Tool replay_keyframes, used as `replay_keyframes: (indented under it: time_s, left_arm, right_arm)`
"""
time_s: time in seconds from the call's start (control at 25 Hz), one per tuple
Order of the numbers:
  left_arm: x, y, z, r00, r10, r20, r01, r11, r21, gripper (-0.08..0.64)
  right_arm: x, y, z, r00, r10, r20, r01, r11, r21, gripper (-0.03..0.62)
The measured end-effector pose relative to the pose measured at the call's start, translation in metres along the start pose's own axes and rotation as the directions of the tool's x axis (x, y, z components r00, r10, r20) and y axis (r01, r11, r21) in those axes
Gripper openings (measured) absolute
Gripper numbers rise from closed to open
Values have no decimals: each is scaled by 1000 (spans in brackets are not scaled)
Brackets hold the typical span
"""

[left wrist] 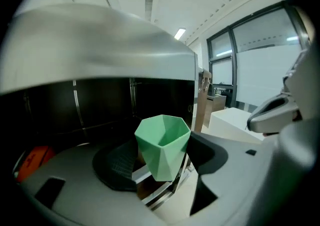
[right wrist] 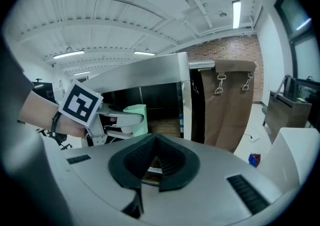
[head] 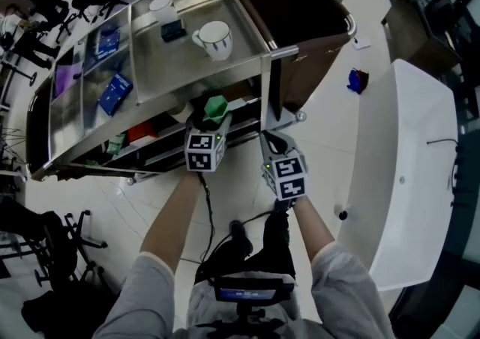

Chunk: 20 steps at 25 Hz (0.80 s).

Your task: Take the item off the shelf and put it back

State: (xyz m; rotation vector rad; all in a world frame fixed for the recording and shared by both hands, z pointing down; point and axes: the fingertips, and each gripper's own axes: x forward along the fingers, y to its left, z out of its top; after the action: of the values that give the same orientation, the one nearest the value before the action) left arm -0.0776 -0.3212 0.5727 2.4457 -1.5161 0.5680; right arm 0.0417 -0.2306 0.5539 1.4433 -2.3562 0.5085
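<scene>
L claw, head view: clamped on the green faceted cup, at the steel bench's near long edge, close to its right corner and below the top level. R claw sits just beside it, right at that corner post. On the bench top: a white mug near the right edge, blue packs toward the left.

Left gripper view: L claw has both pads pressed on the cup's sides; cup upright, mouth up, slightly tilted. Top level of the bench hangs overhead. Cup looks clear of the lower shelf rails, but that's hard to judge here.

Right gripper view: R claw is closed, pads meeting at the tips w/ nothing between. Cup shows to the left, under the bench top. Brown bag hangs at the bench's end.
</scene>
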Motion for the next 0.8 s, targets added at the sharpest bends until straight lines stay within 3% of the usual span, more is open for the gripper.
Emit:
replay_keyframes:
  time_s: [0.36, 0.8]
  left_arm:
    - [-106, 1, 17, 1000, 18, 6, -18, 1000, -2, 311]
    - [-218, 1, 10, 997, 70, 39, -67, 995, -72, 311]
  right_arm:
    - [-41, 37, 8, 999, 32, -21, -33, 999, -31, 9]
    - [-75, 79, 15, 995, 98, -18, -99, 992, -80, 9]
